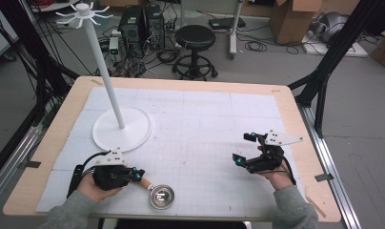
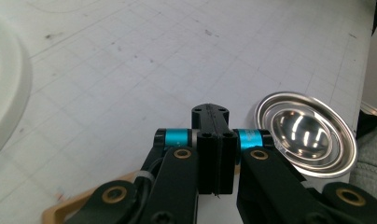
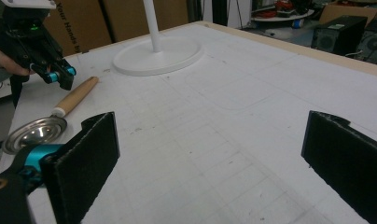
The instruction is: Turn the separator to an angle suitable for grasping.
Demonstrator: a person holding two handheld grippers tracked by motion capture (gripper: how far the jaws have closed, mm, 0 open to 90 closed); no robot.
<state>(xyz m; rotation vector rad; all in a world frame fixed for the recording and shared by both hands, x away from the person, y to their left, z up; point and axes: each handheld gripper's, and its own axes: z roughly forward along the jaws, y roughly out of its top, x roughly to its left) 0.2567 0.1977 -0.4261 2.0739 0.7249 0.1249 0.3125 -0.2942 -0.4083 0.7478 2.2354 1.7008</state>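
A small steel ladle lies near the table's front edge, its round bowl (image 1: 162, 196) (image 2: 305, 133) (image 3: 35, 133) facing up and its wooden handle (image 1: 144, 182) (image 3: 77, 96) pointing left. My left gripper (image 1: 137, 174) (image 2: 216, 112) (image 3: 60, 77) hovers just over the handle's far end with its jaws pressed together and nothing between them. A strip of the handle (image 2: 60, 212) shows beneath its body. My right gripper (image 1: 244, 148) (image 3: 212, 123) rests at the right of the white mat, jaws wide open and empty, pointing left across the table.
A white hook stand has its round base (image 1: 121, 129) (image 3: 158, 56) (image 2: 4, 93) on the mat's left half and a tall pole (image 1: 102, 62) topped by radiating hooks (image 1: 83, 12). Beyond the table stand a black stool (image 1: 195, 38), computer cases and cardboard boxes.
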